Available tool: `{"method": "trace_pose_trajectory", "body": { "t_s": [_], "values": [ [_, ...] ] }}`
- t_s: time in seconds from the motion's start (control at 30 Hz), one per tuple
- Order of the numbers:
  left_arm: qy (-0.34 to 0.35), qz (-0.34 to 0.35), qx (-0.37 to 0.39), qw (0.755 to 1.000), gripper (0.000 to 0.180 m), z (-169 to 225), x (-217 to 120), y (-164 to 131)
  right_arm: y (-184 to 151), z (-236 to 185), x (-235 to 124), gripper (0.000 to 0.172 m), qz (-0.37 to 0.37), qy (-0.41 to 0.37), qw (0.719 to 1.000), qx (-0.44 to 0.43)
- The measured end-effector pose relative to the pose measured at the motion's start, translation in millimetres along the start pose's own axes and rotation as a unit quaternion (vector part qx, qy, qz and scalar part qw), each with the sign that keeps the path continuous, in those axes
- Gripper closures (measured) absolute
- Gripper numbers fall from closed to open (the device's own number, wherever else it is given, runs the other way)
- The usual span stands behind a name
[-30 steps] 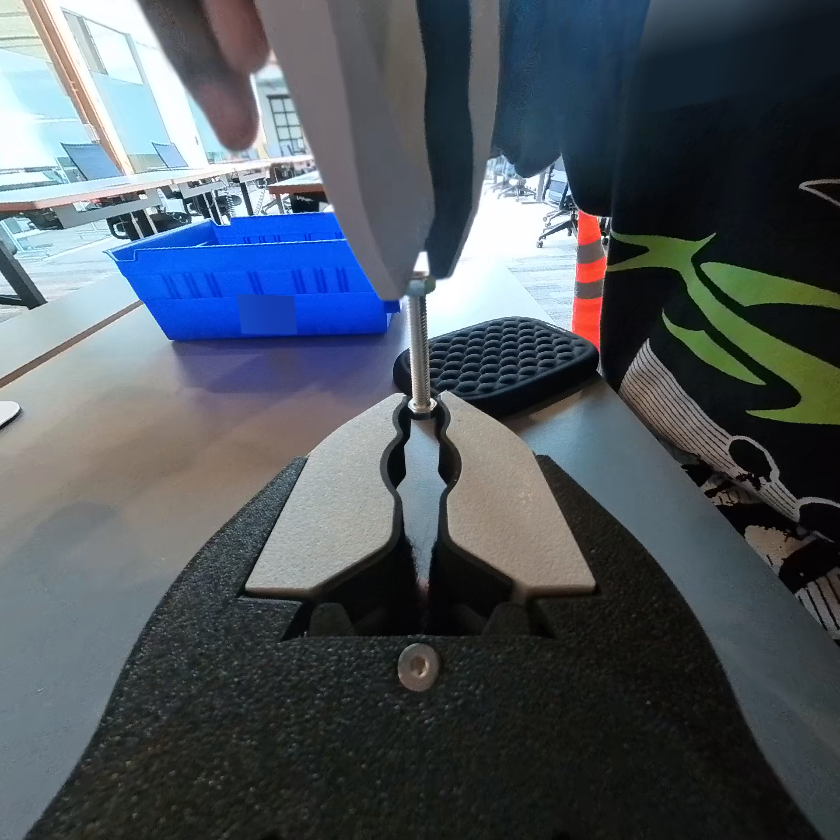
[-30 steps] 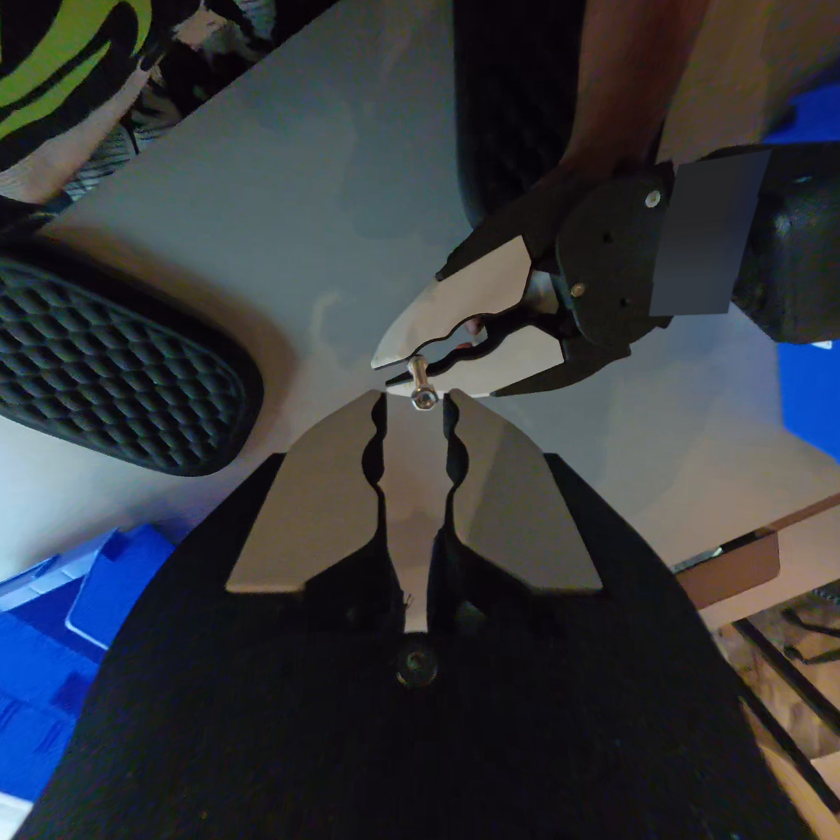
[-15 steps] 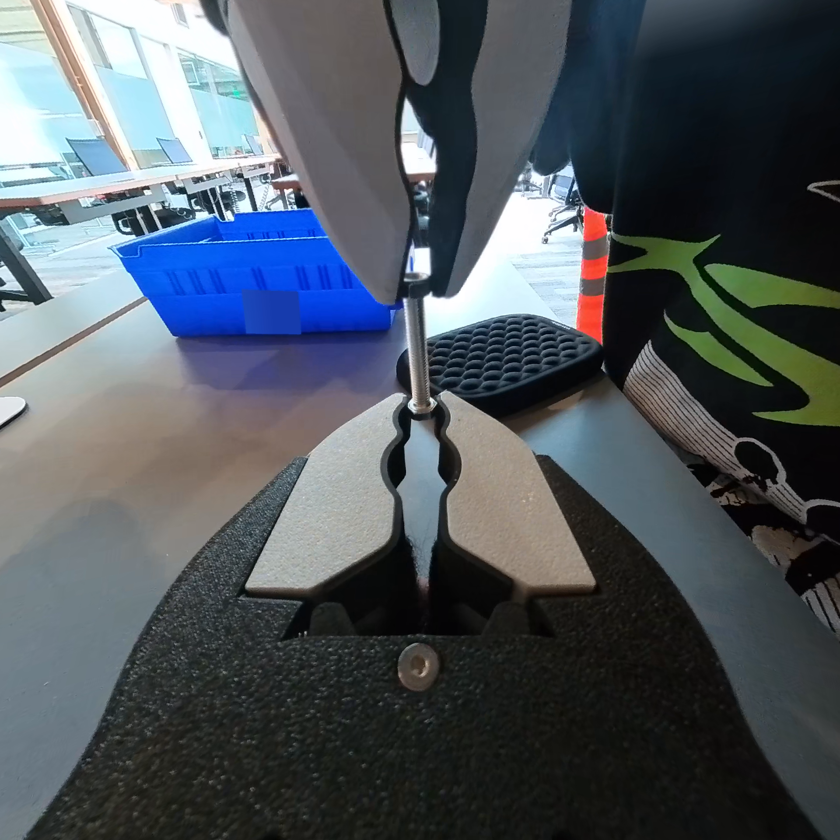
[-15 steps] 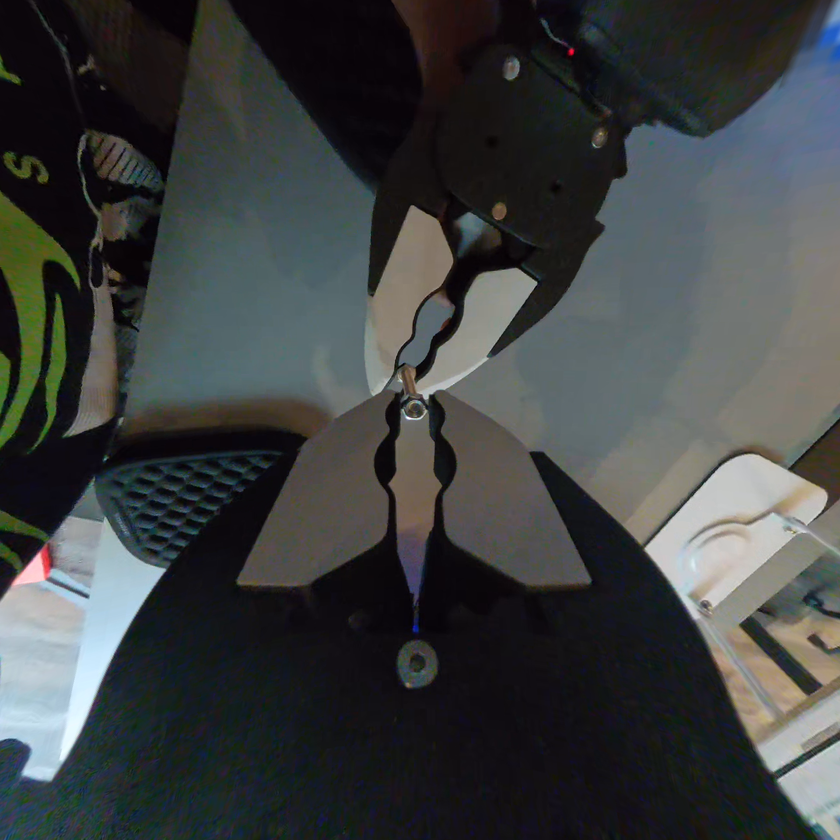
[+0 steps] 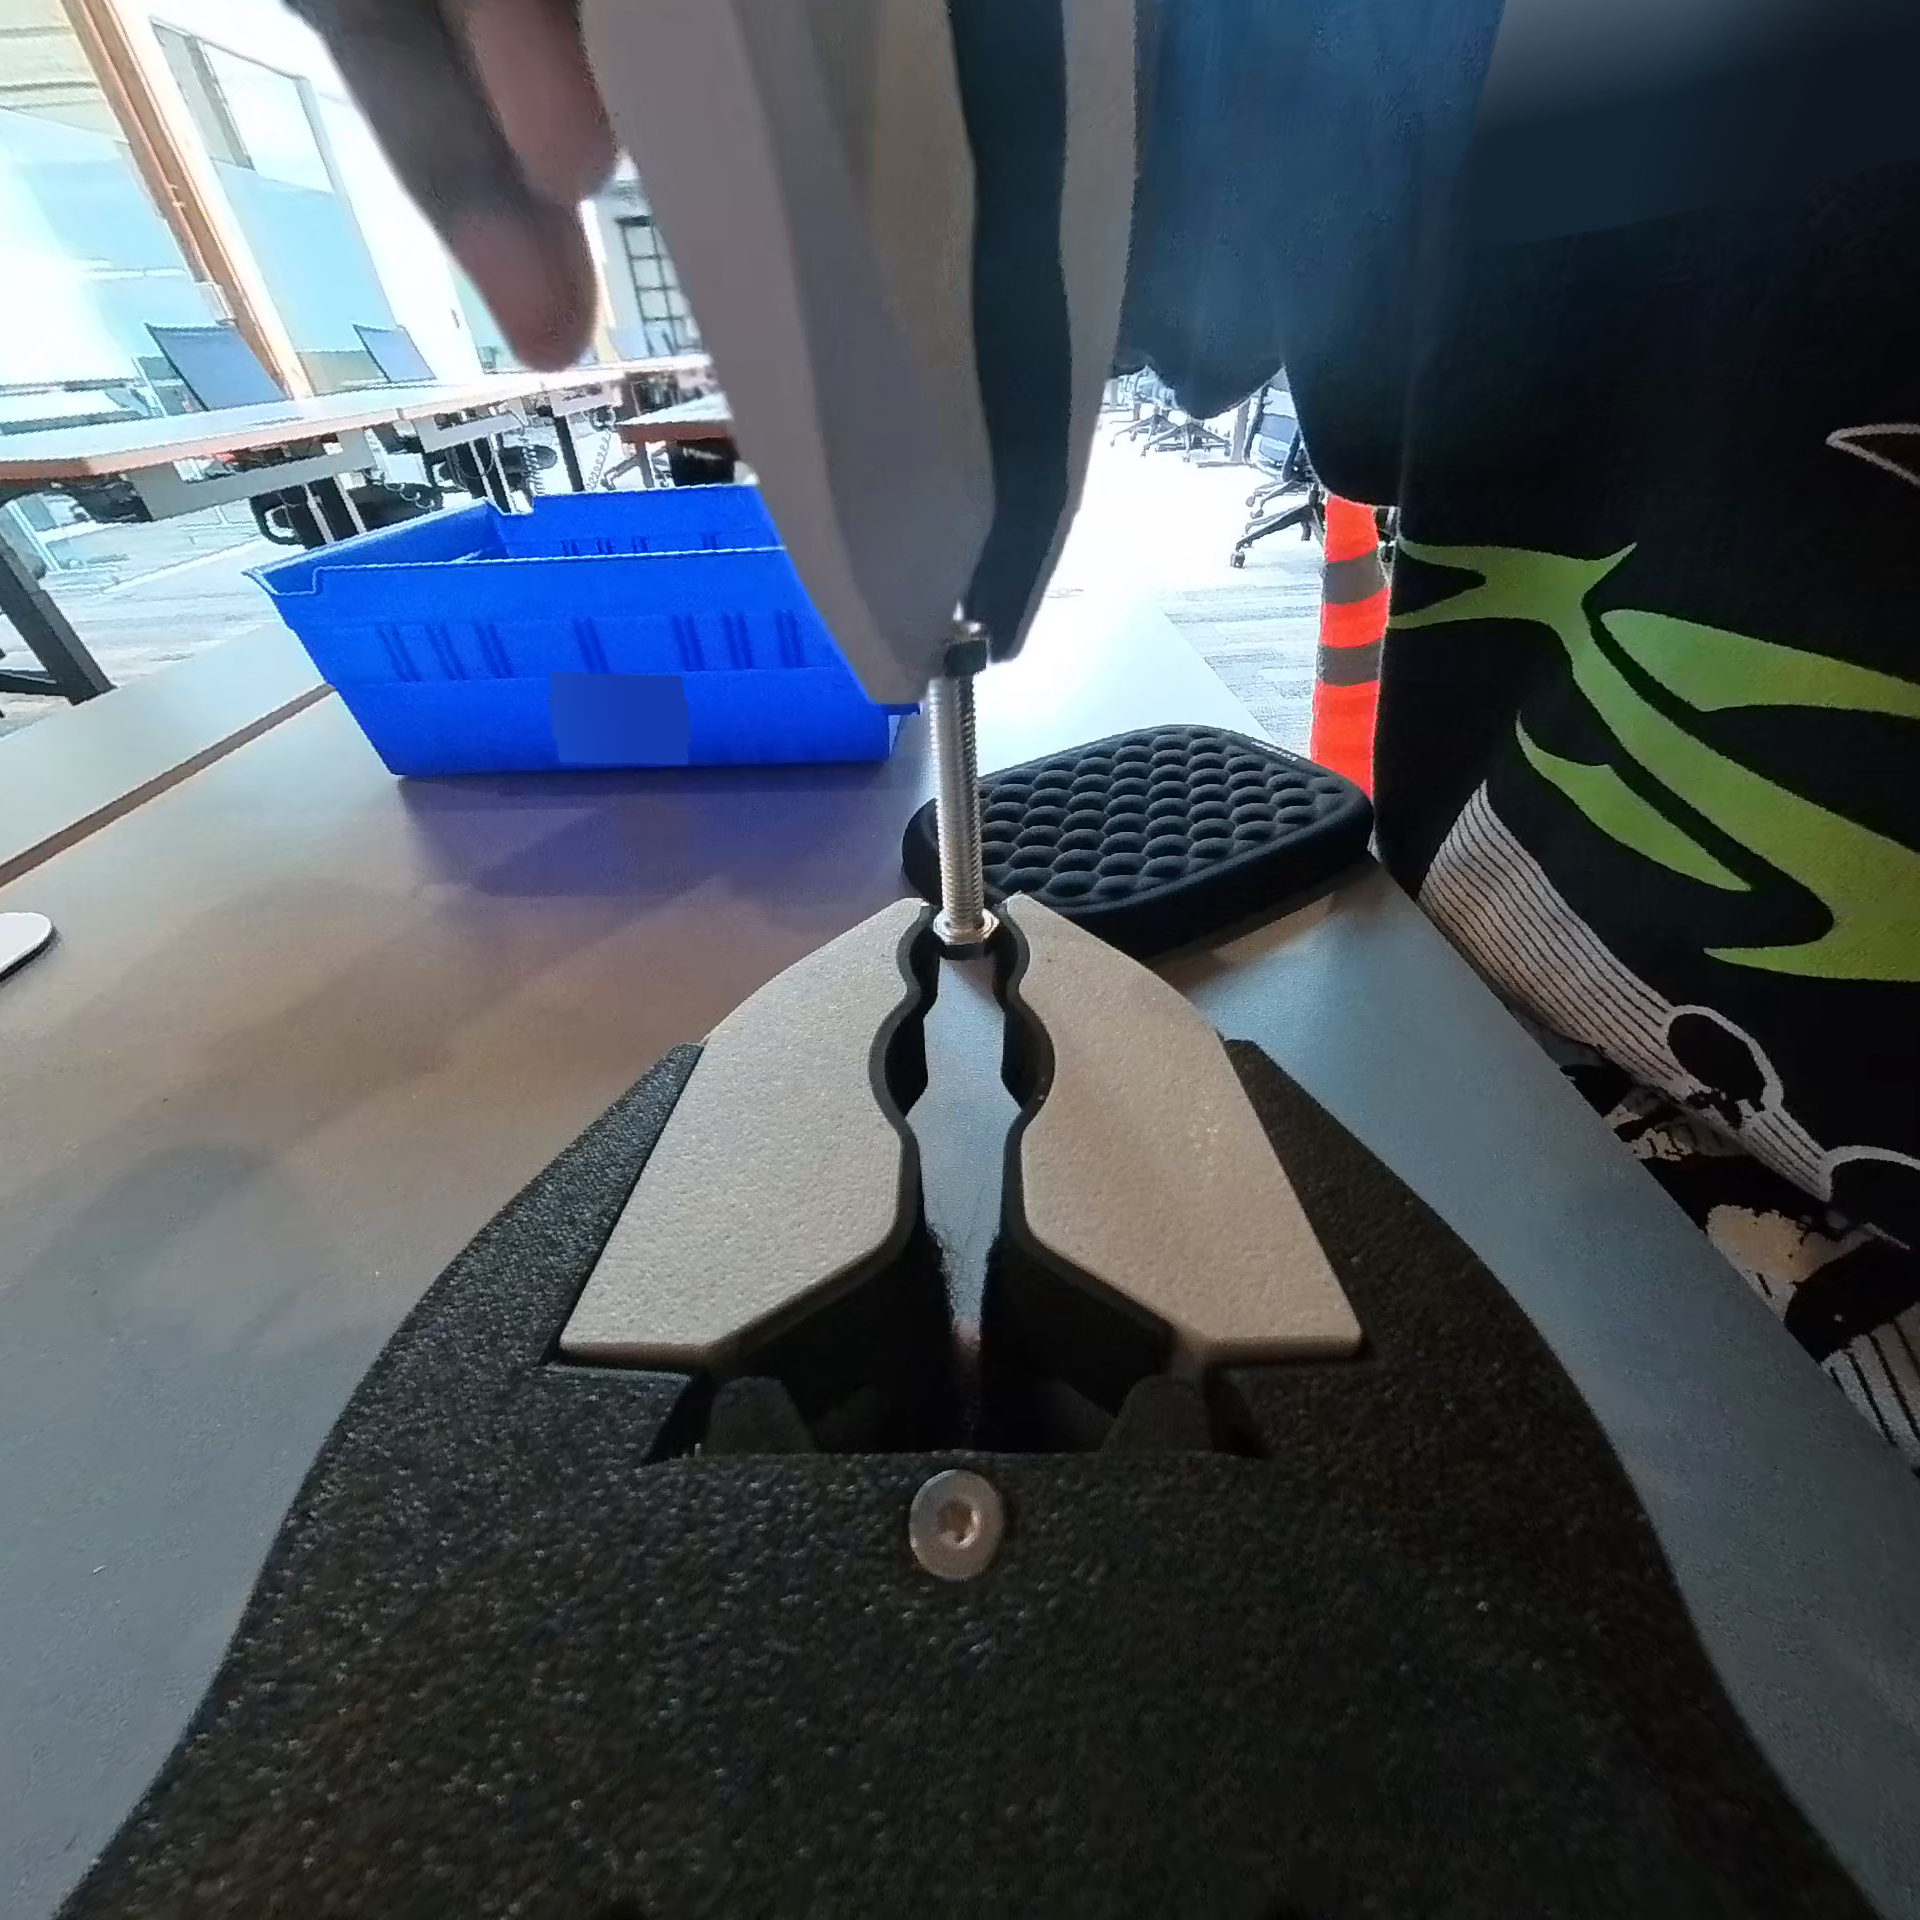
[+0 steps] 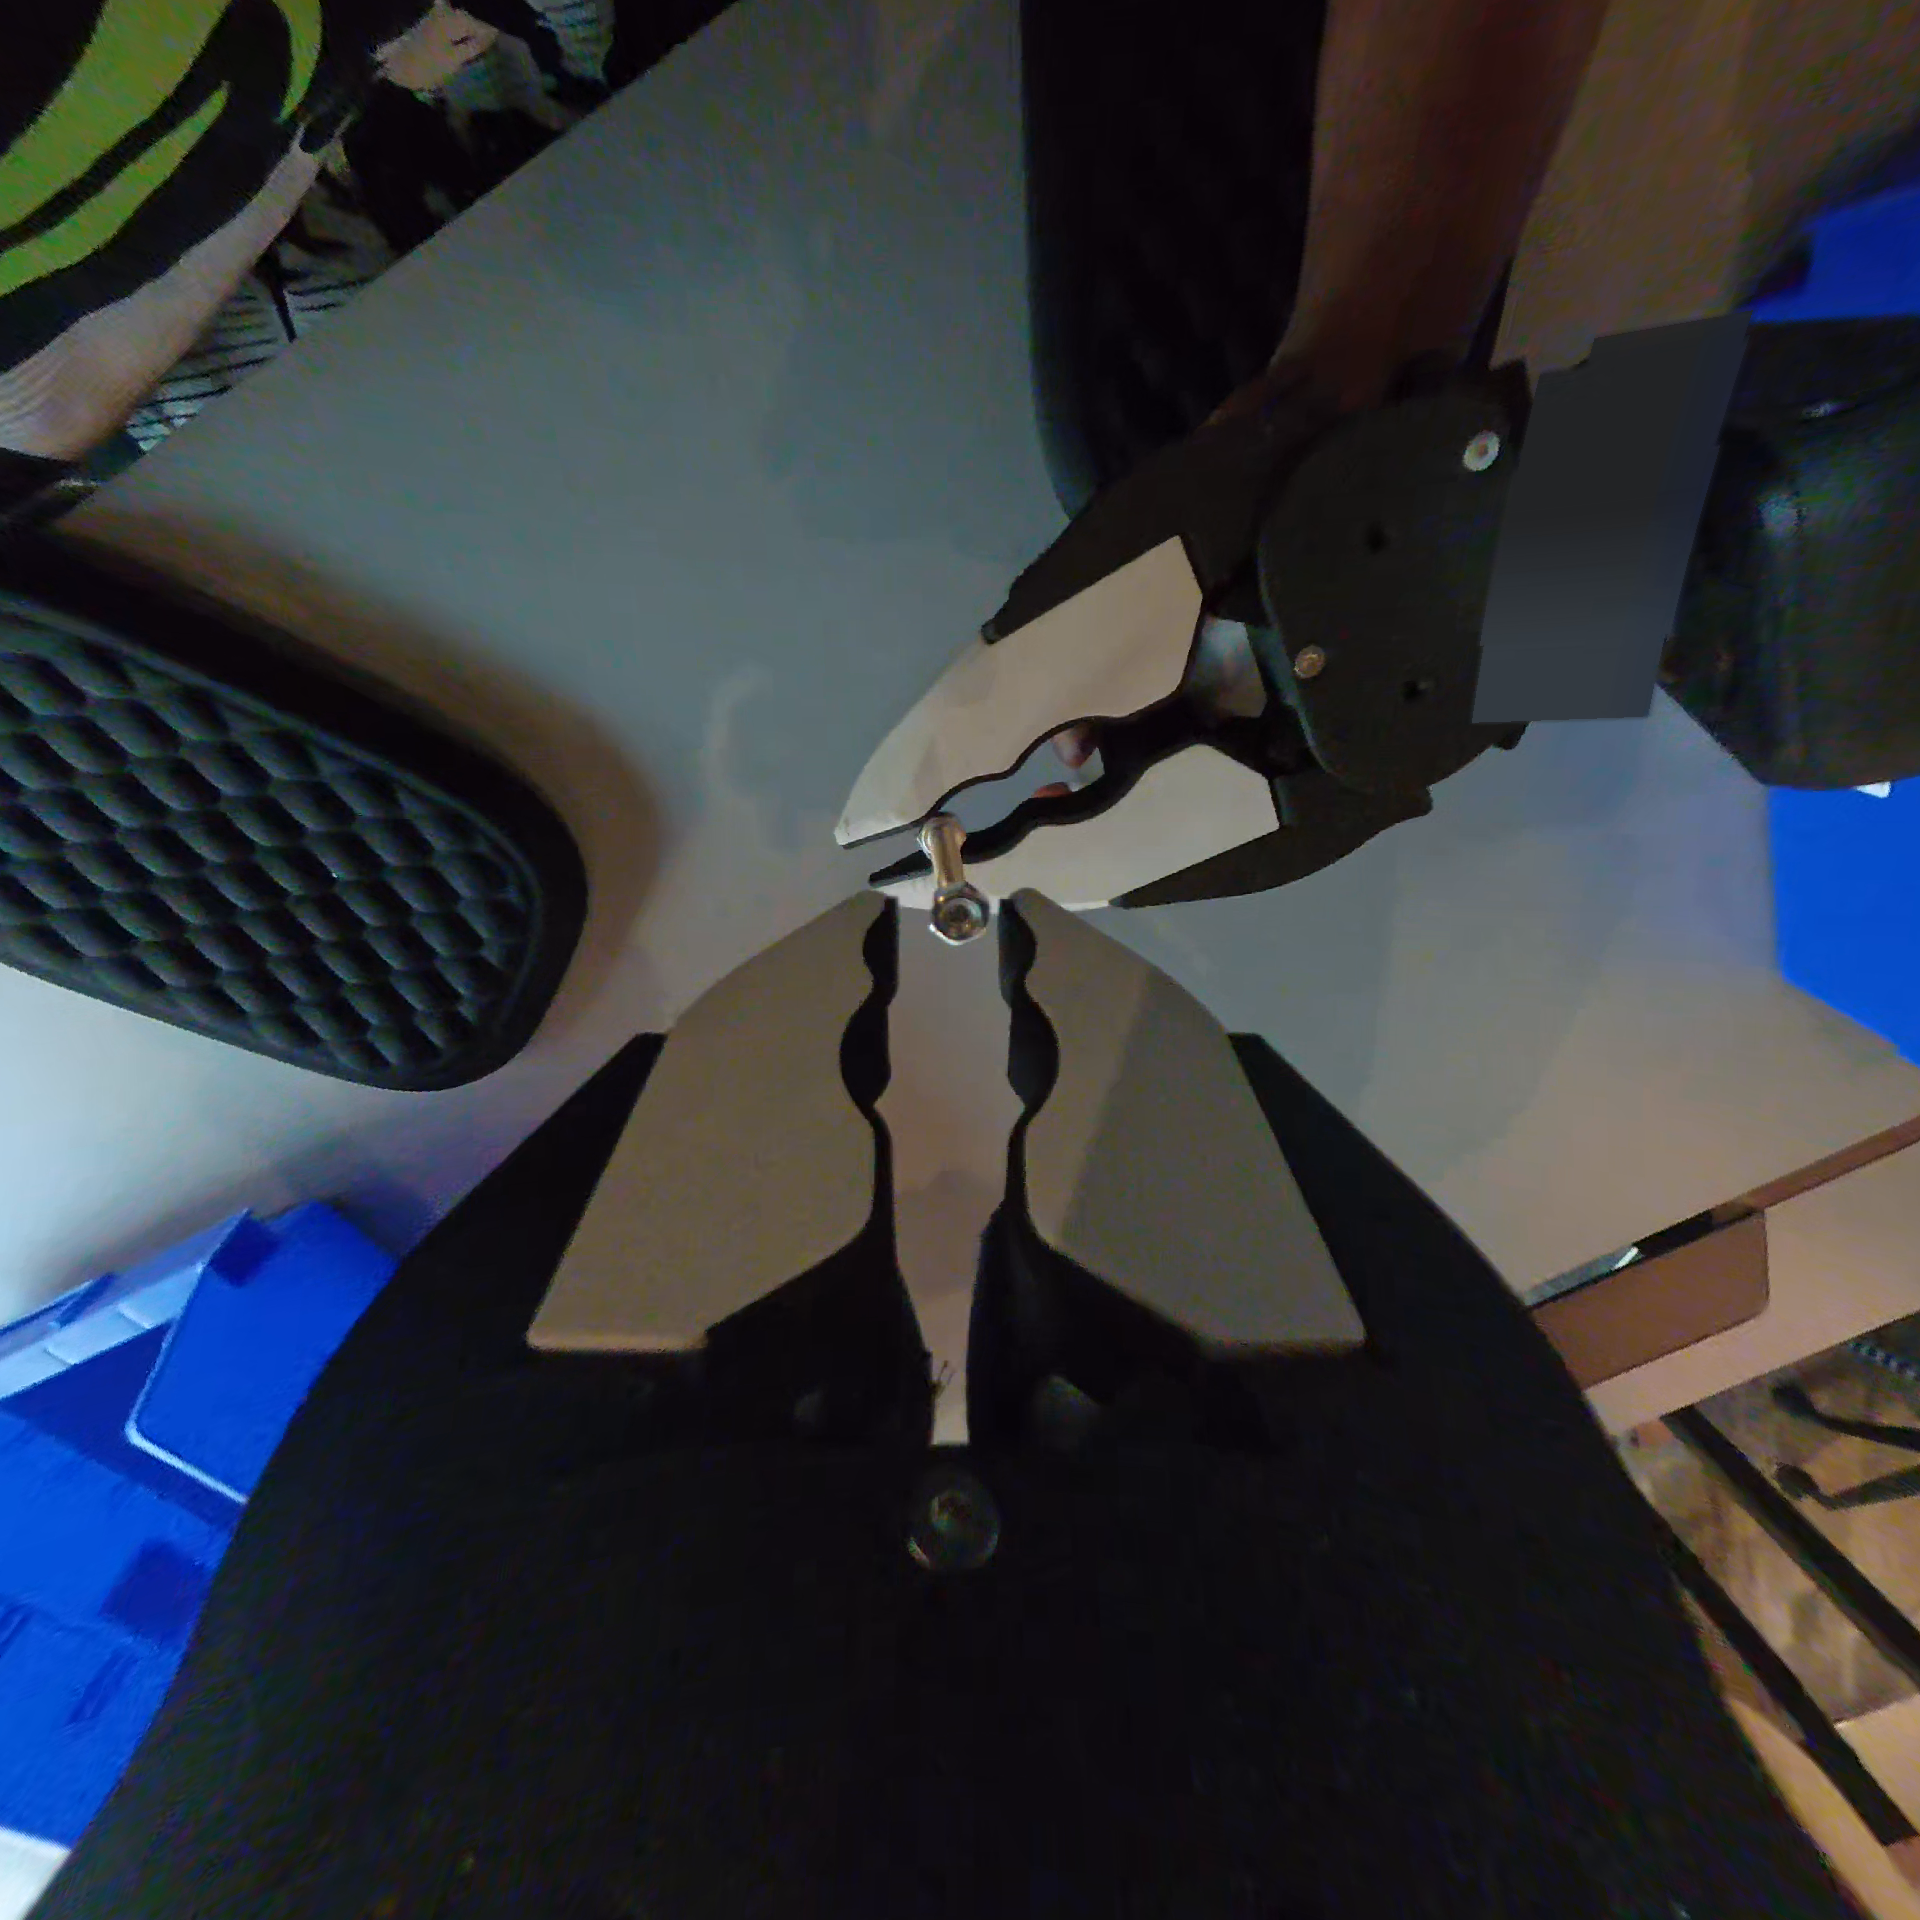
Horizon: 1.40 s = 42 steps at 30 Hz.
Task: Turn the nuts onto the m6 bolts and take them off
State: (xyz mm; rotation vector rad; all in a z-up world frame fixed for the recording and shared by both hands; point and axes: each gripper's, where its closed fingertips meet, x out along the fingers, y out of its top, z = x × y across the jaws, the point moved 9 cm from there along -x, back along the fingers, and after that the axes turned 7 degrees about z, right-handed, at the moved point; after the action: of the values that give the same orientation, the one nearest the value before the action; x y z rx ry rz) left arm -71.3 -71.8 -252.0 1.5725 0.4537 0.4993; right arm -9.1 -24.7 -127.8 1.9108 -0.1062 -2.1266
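The left claw point(image 5: 964, 928) grips the bolt point(image 5: 956, 790) upright. At its 12 o'clock end, the nut point(image 6: 957, 918) stands free between the released right claw's point(image 6: 948, 906) fingers; clench squarely before turning.

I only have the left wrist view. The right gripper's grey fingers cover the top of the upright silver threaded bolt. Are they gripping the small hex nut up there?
Observer: No. The right wrist view shows the right gripper open, with a gap between each pad and the silver hex nut.
Operator: Nut on the thread?
Observer: It seems so. The end of the bolt shows inside the nut's hole, at the very tip.
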Motion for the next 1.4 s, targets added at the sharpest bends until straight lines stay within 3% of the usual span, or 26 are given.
{"method": "trace_pose_trajectory", "body": {
  "t_s": [0.1,0.2,0.37,0.57,0.7,0.9,1.0,1.1,1.23,1.33,1.4],
  "values": [
    [0.002,0.0,-0.001,1.0,0.171,-0.4,0.0,0.0,0.7,3.8,0.4,0.162,-0.008,-0.014,1.0,0.02],
    [0.005,0.003,-0.002,1.0,0.171,-0.6,-0.4,0.2,2.7,5.3,0.1,0.162,-0.012,-0.021,0.993,0.112],
    [0.008,-0.003,0.0,1.0,0.171,-0.6,0.6,-0.2,4.6,3.0,1.2,0.162,-0.04,-0.059,0.95,0.304],
    [0.009,-0.001,0.001,1.0,0.171,-0.5,0.4,0.0,6.3,-1.0,-0.3,0.154,-0.028,-0.112,0.937,0.331],
    [0.008,-0.002,0.004,1.0,0.171,0.1,0.8,-0.2,-4.6,-12.0,-7.9,0.131,0.093,-0.187,0.91,0.359],
    [0.017,0.002,0.007,1.0,0.171,-0.3,0.4,0.0,-32.0,-58.2,10.9,0.102,0.347,-0.349,0.803,0.337],
    [0.028,0.01,0.003,1.0,0.171,-1.9,-1.2,0.5,-38.6,-79.0,23.4,0.105,0.442,-0.423,0.738,0.285],
    [0.034,0.019,0.001,0.999,0.171,-2.9,-2.7,1.1,-41.4,-87.9,34.4,0.112,0.513,-0.448,0.687,0.253],
    [0.031,0.027,-0.001,0.999,0.171,-3.2,-4.2,1.5,-43.8,-82.4,47.8,0.107,0.54,-0.429,0.669,0.277],
    [0.026,0.025,-0.002,0.999,0.171,-3.1,-3.8,1.3,-45.2,-79.7,54.5,0.114,0.559,-0.427,0.647,0.293],
    [0.026,0.026,-0.004,0.999,0.171,-3.3,-3.8,1.3,-43.8,-78.1,60.1,0.115,0.565,-0.411,0.649,0.302]
  ]
}}
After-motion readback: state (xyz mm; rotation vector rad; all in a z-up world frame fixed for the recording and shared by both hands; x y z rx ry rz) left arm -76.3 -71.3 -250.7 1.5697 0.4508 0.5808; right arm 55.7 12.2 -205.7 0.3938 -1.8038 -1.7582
